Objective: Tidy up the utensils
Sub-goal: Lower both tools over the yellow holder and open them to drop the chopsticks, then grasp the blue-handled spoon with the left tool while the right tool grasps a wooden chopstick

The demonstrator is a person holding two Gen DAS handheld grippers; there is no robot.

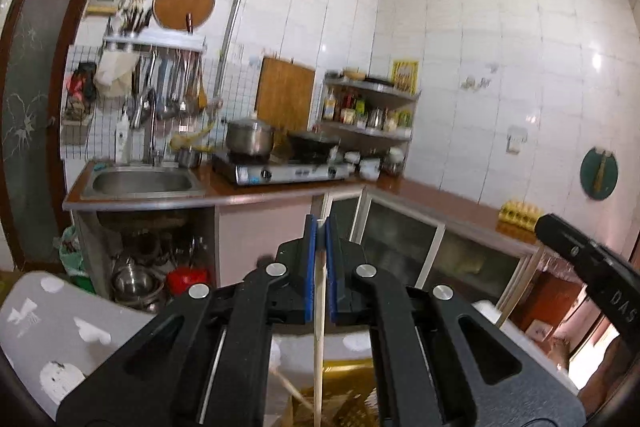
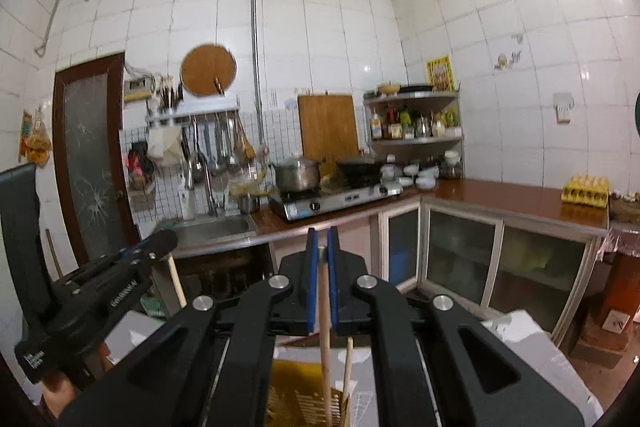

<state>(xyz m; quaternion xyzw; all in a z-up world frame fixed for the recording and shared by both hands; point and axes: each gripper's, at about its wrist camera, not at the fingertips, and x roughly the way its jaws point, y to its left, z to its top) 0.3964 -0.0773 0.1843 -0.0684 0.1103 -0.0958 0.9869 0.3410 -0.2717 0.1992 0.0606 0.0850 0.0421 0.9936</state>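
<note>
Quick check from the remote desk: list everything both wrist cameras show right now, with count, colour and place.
wooden stick: one, pale, clamped in the left gripper
second wooden stick: one, pale, clamped in the right gripper
yellow basket: one, below the grippers, more sticks in it
sink: one, steel, left end of the counter
stove: one, silver, on the brown counter
pot: one, steel, on the stove
dark pan: one, on the stove beside the pot
cutting board: one, brown, against the wall
round board: one, brown, hung high
corner shelf: one, metal, holding bottles
egg tray: one, yellow, right counter
left gripper: black, blue pads, shut
right gripper: black, blue pads, shut
</note>
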